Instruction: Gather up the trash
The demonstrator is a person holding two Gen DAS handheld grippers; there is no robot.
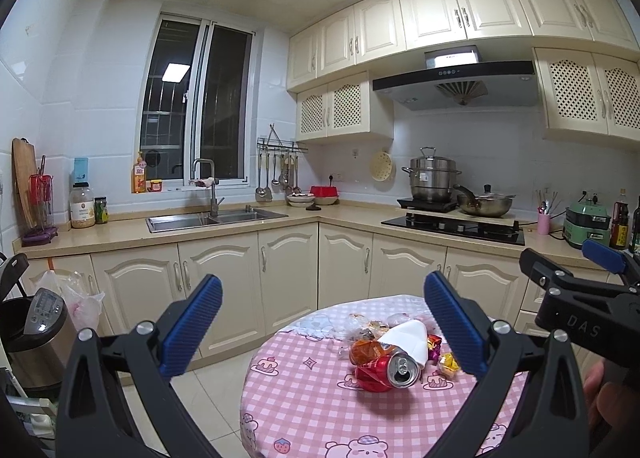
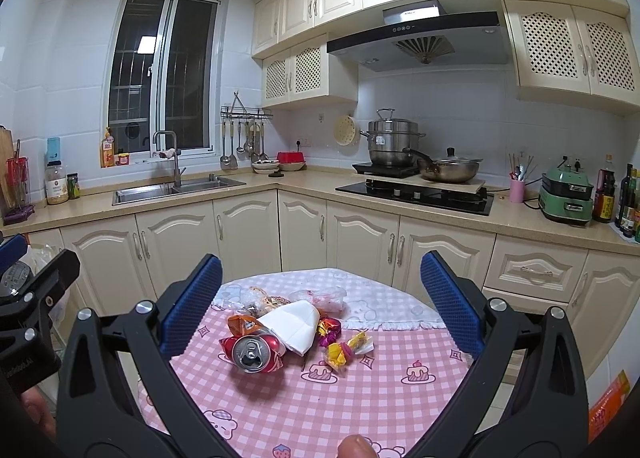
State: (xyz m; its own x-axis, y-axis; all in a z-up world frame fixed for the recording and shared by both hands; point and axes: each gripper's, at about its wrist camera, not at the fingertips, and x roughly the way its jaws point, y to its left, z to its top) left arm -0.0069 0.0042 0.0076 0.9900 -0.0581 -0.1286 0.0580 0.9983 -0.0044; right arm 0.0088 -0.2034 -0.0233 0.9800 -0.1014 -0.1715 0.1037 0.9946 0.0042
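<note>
A pile of trash lies on a round table with a pink checked cloth (image 1: 304,410) (image 2: 304,402). It holds a crushed red can (image 1: 386,372) (image 2: 252,352), a white paper napkin (image 1: 408,340) (image 2: 298,324), an orange wrapper (image 1: 366,350) (image 2: 240,324), candy wrappers (image 1: 448,364) (image 2: 344,348) and clear plastic bags (image 2: 320,296). My left gripper (image 1: 324,324) is open and empty, above the table's left side. My right gripper (image 2: 320,298) is open and empty, held over the pile. The right gripper also shows at the right edge of the left wrist view (image 1: 580,274).
Cream kitchen cabinets (image 2: 248,234) run behind the table with a sink (image 1: 212,218) and a hob with pots (image 2: 416,186). A steel bin with a lid (image 1: 36,330) and a plastic bag (image 1: 80,298) stand at the left on the tiled floor.
</note>
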